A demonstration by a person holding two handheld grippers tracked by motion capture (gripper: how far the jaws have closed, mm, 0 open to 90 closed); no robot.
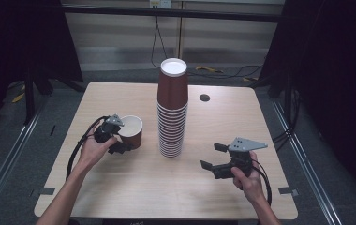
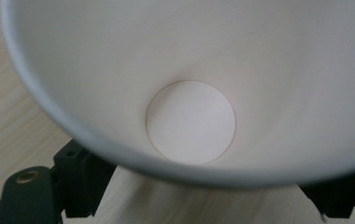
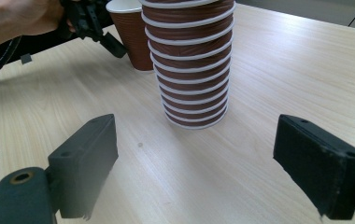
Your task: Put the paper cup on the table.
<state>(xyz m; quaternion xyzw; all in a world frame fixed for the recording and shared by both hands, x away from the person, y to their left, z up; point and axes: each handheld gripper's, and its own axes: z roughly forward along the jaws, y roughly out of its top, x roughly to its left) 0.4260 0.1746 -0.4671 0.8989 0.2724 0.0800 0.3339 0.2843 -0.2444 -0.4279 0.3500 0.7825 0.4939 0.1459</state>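
A single brown paper cup (image 1: 131, 131) with a white inside stands upright on the table's left half. My left gripper (image 1: 122, 137) is at its left side, with one jaw in front of the cup and one behind it, shut on its wall below the rim. The left gripper view looks down into the cup (image 2: 189, 121), and black fingers (image 2: 80, 179) show under the rim. A tall stack of brown cups (image 1: 172, 112) stands mid-table. My right gripper (image 1: 213, 155) hovers open at the right, jaws toward the stack (image 3: 189, 60). The held cup (image 3: 133, 42) shows beyond it.
The light wooden table (image 1: 120, 187) has a round cable hole (image 1: 204, 97) behind the stack. Cables trail from both grippers. Dark curtains and floor rails flank the table, and a loose cable lies on the floor beyond its far edge.
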